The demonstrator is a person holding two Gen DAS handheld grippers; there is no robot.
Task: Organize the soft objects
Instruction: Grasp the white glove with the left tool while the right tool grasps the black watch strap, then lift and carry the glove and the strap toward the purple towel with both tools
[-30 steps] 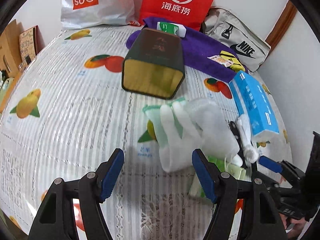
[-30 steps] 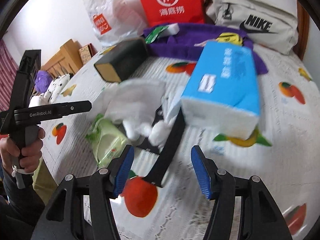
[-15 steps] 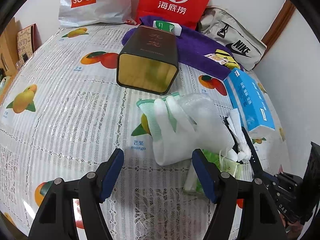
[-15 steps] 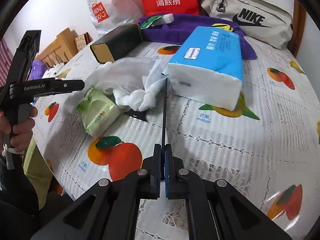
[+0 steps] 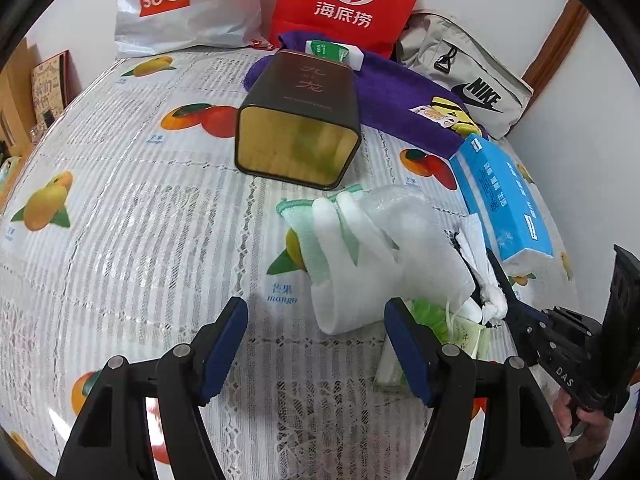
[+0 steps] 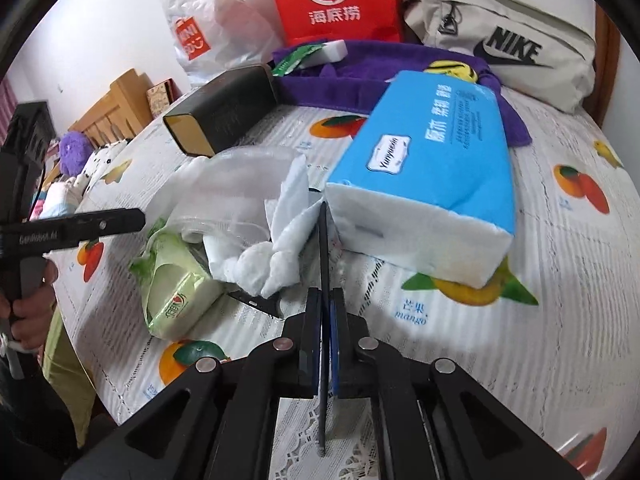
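The left gripper hangs with jaws apart over a fruit-printed tablecloth, nothing between them. Just ahead lies a white glove on a green cloth, beside a clear plastic bag. A dark tin lies on its side beyond. A blue tissue pack sits to the right, near the right gripper, which pinches a black strap.
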